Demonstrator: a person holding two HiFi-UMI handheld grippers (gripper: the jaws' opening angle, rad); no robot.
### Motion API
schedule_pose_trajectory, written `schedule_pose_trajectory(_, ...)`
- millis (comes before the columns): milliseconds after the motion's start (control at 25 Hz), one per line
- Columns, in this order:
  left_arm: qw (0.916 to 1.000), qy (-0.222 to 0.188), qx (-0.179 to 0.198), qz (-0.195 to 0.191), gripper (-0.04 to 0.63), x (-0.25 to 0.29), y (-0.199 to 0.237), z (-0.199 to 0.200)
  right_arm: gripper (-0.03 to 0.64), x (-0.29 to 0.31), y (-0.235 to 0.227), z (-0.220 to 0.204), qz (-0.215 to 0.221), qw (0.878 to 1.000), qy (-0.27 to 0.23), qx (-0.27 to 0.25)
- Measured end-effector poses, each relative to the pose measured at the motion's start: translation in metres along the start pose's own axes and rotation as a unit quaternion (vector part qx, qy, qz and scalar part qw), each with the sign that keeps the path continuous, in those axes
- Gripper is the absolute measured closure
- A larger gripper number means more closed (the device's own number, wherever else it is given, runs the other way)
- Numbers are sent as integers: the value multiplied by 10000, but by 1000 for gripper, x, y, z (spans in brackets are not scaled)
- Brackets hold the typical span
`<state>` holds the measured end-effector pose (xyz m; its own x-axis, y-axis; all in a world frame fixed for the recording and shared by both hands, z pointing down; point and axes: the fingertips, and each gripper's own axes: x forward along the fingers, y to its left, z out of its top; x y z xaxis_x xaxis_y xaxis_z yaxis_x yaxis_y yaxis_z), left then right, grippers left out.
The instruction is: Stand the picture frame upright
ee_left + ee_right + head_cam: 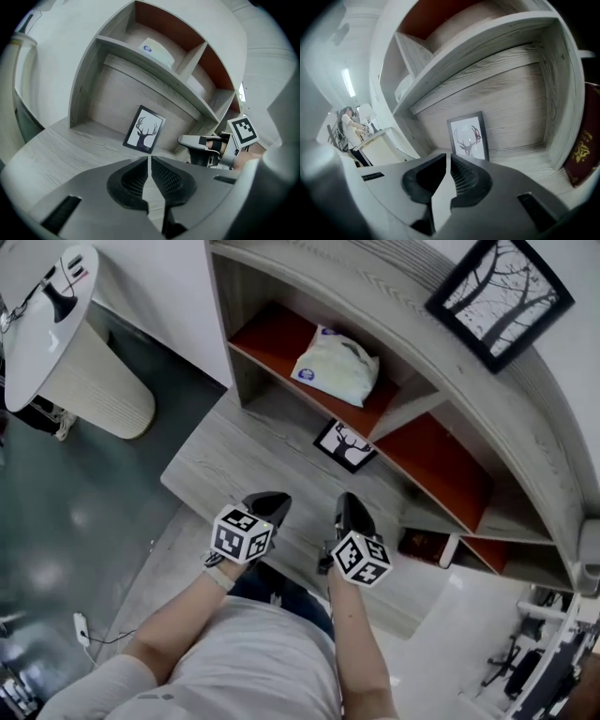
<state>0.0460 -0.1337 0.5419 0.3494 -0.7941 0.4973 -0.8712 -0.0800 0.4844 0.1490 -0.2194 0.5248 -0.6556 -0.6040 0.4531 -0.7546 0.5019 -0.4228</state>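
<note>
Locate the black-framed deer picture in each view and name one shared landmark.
Head view: black-framed deer picture centre, in the lower compartment.
Left gripper view: picture centre.
Right gripper view: picture centre, slightly low.
Landmark: grey wooden shelf board over it.

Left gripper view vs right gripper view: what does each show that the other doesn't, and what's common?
Left gripper view only: the white packet high in the shelving, and the right gripper with its marker cube. Right gripper view only: a dark red book at the right edge, and a person far off by a white table. Both: the deer picture frame upright against the wooden back panel, and that gripper's own fingers nearly together, nothing between them.
</note>
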Motion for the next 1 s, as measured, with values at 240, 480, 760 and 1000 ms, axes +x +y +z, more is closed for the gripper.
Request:
schedule_pose_trajectory(240, 9991, -82, 337, -263, 566, -28, -11, 28, 575, -21, 34, 8, 117, 9998, -144, -41)
schedule_pose_trajectory(480, 9947, -63, 747, -703, 572, -52, -31, 49, 575, -50, 63, 23, 205, 9990, -389, -60)
schedule_pose_trajectory(760, 9871, -23, 1077, -1184, 578, -78, -57, 66, 575, -84, 88, 42, 255, 9970, -717, -126)
schedule_pose_trajectory(1000, 9787, -146, 1407, -1490, 579, -96, -81, 96, 575, -112, 112, 69, 292, 9937, -998, -428)
